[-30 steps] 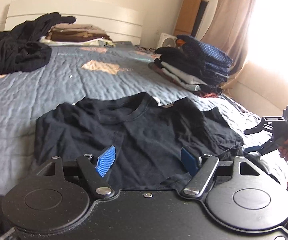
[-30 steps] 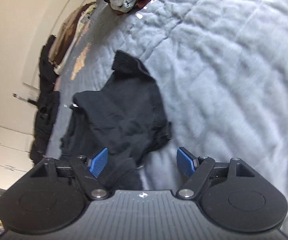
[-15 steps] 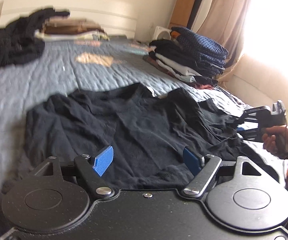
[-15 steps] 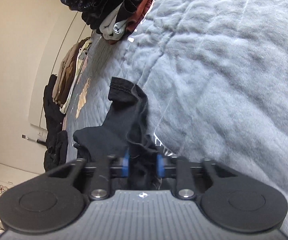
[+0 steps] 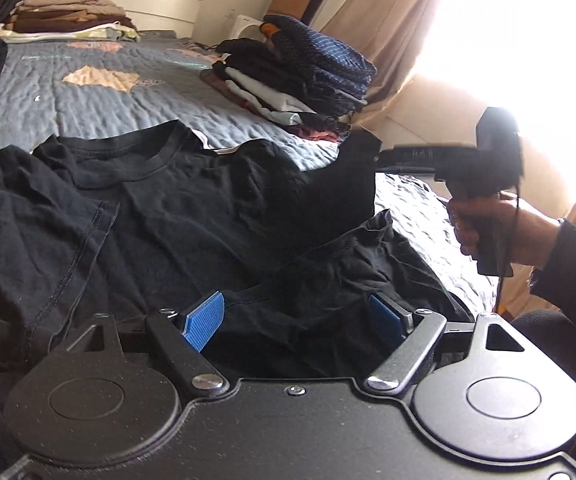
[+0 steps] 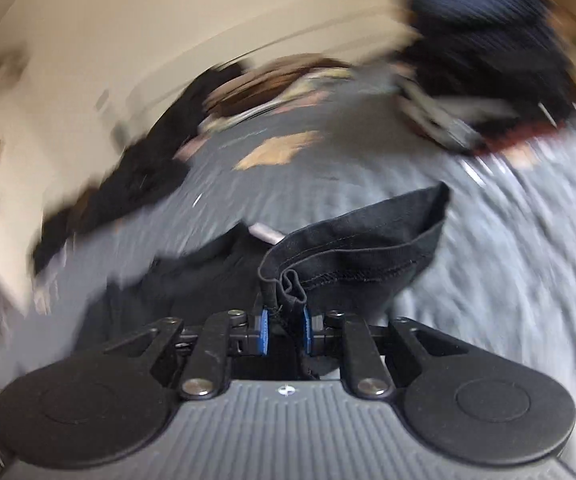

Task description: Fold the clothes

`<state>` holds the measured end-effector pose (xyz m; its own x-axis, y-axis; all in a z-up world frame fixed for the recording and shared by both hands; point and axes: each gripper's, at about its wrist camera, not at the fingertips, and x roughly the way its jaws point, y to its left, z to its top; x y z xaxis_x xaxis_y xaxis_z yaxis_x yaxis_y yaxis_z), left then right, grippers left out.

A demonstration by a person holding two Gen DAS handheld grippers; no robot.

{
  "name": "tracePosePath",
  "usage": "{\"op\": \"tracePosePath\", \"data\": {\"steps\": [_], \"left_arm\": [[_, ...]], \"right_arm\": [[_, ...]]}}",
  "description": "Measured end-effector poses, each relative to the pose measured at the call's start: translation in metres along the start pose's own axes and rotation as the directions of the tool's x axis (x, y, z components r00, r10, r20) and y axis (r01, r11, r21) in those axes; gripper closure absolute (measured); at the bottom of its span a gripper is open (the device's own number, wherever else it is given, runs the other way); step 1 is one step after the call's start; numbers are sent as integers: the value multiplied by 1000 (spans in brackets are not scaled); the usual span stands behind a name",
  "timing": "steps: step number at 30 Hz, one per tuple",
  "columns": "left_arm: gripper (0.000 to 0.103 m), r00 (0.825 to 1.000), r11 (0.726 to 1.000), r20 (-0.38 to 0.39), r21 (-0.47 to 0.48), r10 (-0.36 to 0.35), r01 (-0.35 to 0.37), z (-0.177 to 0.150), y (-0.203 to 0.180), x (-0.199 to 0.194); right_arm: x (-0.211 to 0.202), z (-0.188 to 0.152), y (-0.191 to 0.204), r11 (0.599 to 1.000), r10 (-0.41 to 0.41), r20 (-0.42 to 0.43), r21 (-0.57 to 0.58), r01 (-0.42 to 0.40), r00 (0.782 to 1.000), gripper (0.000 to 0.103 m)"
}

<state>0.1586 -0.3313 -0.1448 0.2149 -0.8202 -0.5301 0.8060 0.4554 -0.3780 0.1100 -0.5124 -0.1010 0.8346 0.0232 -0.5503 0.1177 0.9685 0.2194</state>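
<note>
I pinch the sleeve [image 6: 368, 240] in my right hand-held gripper [image 6: 284, 330], lifting it to fold inward; my left hand-held gripper [image 5: 296, 320] stays spread over the shirt [image 5: 192, 200] near the bed's [image 5: 88, 108] edge.

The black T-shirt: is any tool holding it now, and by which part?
Yes. The right tool is shut on the black T-shirt, pinching the hemmed edge of its sleeve. The left tool is open and holds nothing.

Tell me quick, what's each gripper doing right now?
Left gripper: open, jaws just widening, over the black t-shirt, not gripping.
Right gripper: just closed, holding the t-shirt's sleeve.
</note>
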Motion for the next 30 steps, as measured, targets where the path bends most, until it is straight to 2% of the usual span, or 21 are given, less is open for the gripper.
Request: {"op": "tracePosePath", "data": {"steps": [2, 4, 5, 6, 8, 9, 11, 16, 18, 19, 21, 23, 25, 28, 30], "left_arm": [[25, 1000, 1000, 3, -3, 5, -5, 0, 1, -2], [25, 1000, 1000, 0, -3, 9, -9, 1, 2, -2], [25, 1000, 1000, -3, -1, 12, -12, 1, 2, -2], [25, 1000, 1000, -7, 1, 15, -15, 1, 2, -1], [25, 1000, 1000, -9, 4, 18, -18, 1, 2, -2], [25, 1000, 1000, -9, 2, 18, -18, 2, 3, -3], [25, 1000, 1000, -11, -3, 15, -15, 3, 4, -3], [24, 1000, 999, 28, -44, -1, 2, 11, 14, -6], [24, 998, 998, 46, -45, 40, -38, 23, 24, -1], [24, 995, 996, 44, 1, 93, -93, 29, 26, 4], [24, 973, 962, 43, 145, 228, -232, 37, 24, 15], [24, 951, 908, 27, 289, 309, -303, 39, 21, 33], [24, 937, 856, 6, 403, 350, -322, 38, 19, 53], [24, 935, 809, -12, 506, 355, -301, 30, 12, 76], [24, 936, 789, -2, 539, 352, -295, 25, 8, 84]], "right_arm": [[12, -5, 38, 966, 49, -91, -247, -70, 995, 87], [25, -14, 76, 872, 85, -202, -459, -171, 976, 87], [33, -18, 87, 835, 80, -255, -510, -204, 964, 87], [44, -21, 92, 825, 62, -302, -521, -219, 951, 86], [59, -22, 91, 840, 33, -354, -498, -218, 935, 82], [64, -20, 88, 860, 31, -384, -461, -220, 923, 76], [69, -14, 80, 904, 58, -439, -357, -234, 896, 72], [49, 6, 54, 948, 196, -400, -156, -277, 895, 51], [43, 8, 51, 950, 197, -383, -155, -272, 903, 51], [43, 7, 51, 951, 182, -377, -166, -259, 908, 51], [39, 7, 46, 956, 202, -365, -127, -263, 909, 51], [34, 11, 38, 961, 238, -304, -65, -270, 922, 51], [38, 20, 29, 967, 239, -262, -27, -255, 935, 50], [51, 32, 18, 969, 242, -219, 15, -245, 945, 50], [60, 35, 9, 967, 254, -183, 56, -248, 950, 50]]}}
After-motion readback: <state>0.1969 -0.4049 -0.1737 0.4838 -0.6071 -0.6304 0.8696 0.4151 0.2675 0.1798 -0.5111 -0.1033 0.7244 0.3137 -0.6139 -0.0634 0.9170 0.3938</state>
